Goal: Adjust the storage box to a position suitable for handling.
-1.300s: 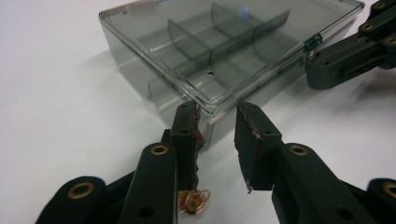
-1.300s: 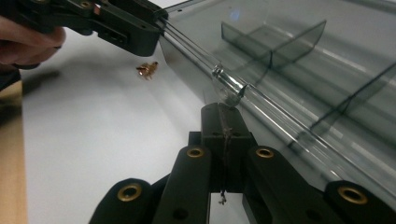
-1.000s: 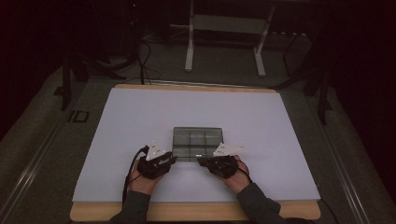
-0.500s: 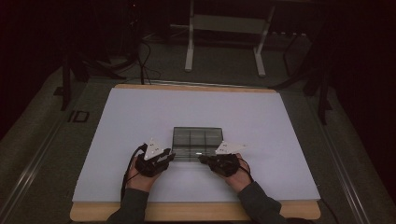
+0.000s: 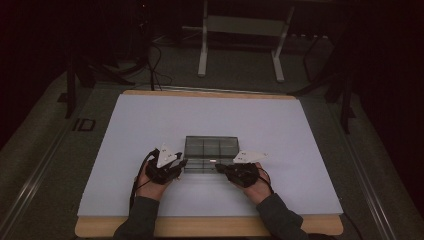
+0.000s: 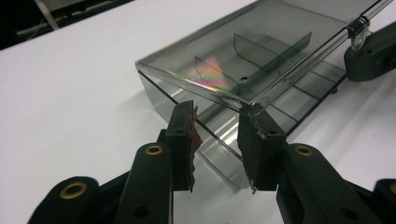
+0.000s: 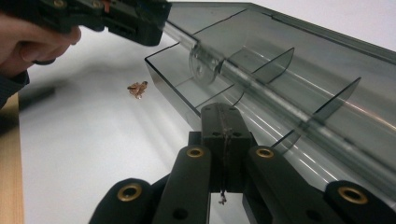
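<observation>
- The clear plastic box (image 5: pixel 210 154) sits on the white table (image 5: pixel 125 150), near the person's edge, right between the two hands. It has little walls inside that split it into small rooms. They look empty.
- The left gripper (image 6: pixel 217 126) has its jaws apart at the near corner of the box. They have just opened a bit wider. The corner of the lid (image 6: pixel 261 56) sits above the gap, and the pads do not press on it.
- The right gripper (image 7: pixel 223 122) has its jaws squeezed tight together, with nothing between them. It rests against the front edge of the box, near the small round latch (image 7: pixel 204 64).
- I think the hands are working on the lid, which looks a little bit lifted in the left gripper view (opening or shutting it, I can't tell which).
- What could go wrong: the plastic is smooth and thin, so the jaws may slip off the corner.
- A push from just one side could make the light box slide or spin away.
- A tiny brown scrap (image 7: pixel 137 88) lies on the table next to the box. It could get dragged along.
</observation>
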